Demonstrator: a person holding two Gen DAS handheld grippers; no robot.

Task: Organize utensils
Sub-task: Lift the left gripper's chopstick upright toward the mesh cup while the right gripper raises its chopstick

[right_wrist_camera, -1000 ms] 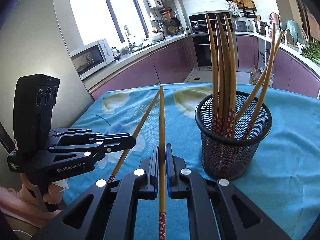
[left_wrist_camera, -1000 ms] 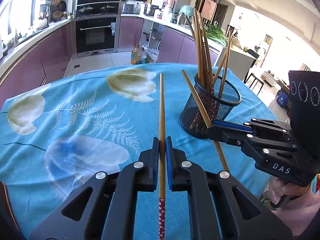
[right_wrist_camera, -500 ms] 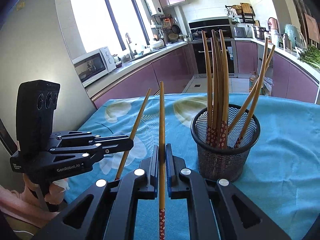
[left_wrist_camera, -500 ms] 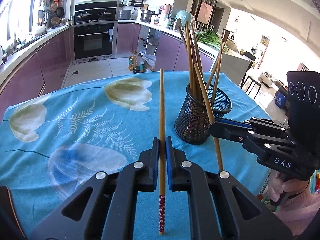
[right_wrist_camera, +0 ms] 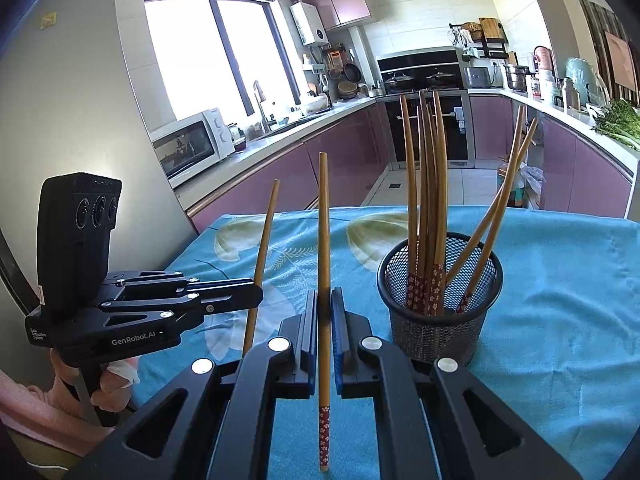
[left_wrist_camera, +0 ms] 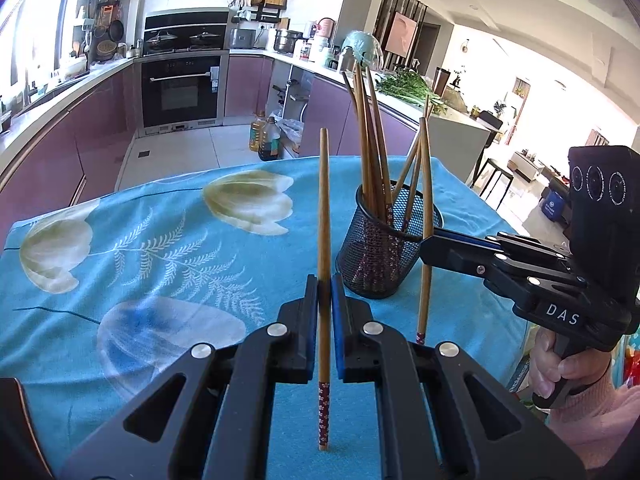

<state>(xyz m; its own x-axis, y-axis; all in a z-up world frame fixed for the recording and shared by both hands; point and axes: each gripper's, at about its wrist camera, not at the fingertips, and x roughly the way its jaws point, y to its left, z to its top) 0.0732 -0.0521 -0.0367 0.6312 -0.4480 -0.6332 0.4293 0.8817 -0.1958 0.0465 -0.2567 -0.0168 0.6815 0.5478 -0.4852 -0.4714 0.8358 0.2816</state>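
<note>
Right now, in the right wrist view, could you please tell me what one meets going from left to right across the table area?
left gripper → its chopstick → chopstick in the right gripper → mesh holder full of chopsticks

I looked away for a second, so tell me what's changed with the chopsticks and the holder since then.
Both grippers have pulled back and up from the mesh holder, which now looks smaller and farther off. The right gripper has swung its chopstick from slanted to near upright. Unchanged: the left gripper grips its own chopstick; holder and contents unmoved.
</note>
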